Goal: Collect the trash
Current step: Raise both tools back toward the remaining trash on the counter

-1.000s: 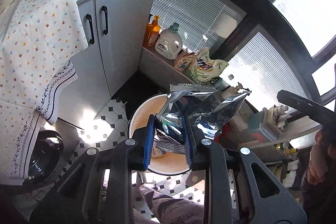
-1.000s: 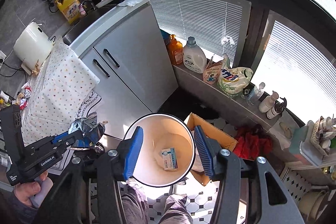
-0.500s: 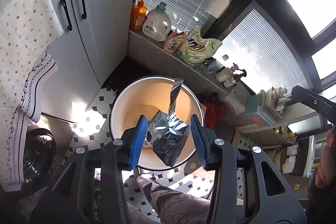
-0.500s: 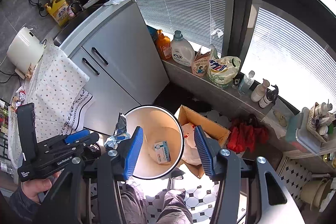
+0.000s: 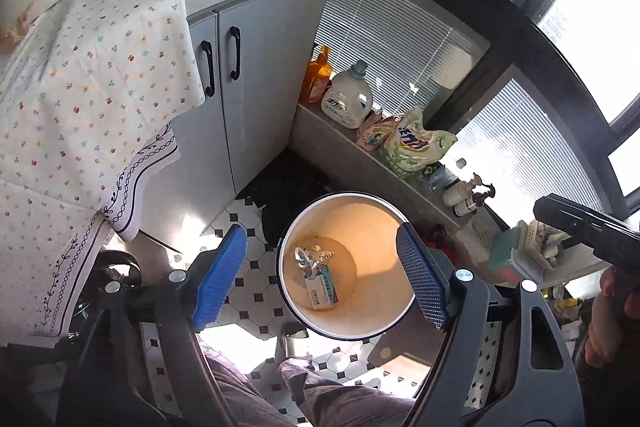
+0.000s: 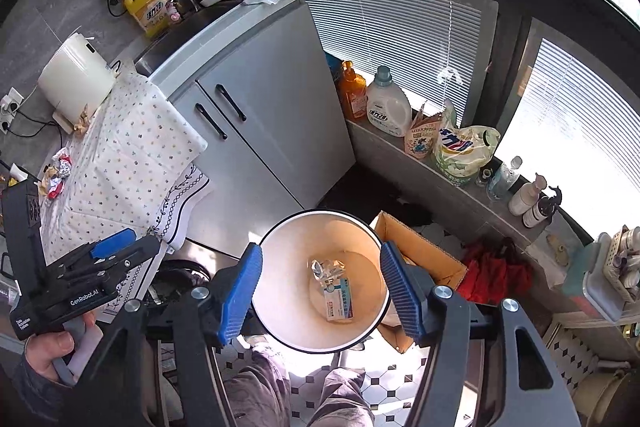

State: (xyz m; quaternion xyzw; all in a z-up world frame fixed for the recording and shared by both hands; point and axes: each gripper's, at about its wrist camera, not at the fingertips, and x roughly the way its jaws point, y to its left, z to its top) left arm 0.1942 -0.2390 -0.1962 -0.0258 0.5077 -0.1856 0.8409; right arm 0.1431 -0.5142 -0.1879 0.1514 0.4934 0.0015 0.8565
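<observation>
Above the round bin (image 5: 394,223), both grippers hang with nothing between their blue pads.

The left gripper (image 5: 322,277) and right gripper (image 6: 320,293) have jaws spreading wider, each framing the bin below. On the bin floor a crumpled foil wrapper (image 5: 310,255) lies touching a small white-and-blue box (image 5: 323,291). Farther off, a detergent bottle (image 6: 386,105) stands on the window ledge.

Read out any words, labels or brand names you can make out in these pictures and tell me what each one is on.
"GenRobot.AI": white lettering on the side of the left tool.
Yellow jug on the counter: red label in large characters, too blurred to read.
White detergent bottle on the ledge: blue label, not legible.
Green-and-white bag: blue logo, unreadable.
Small box in the bin: print too small.
</observation>
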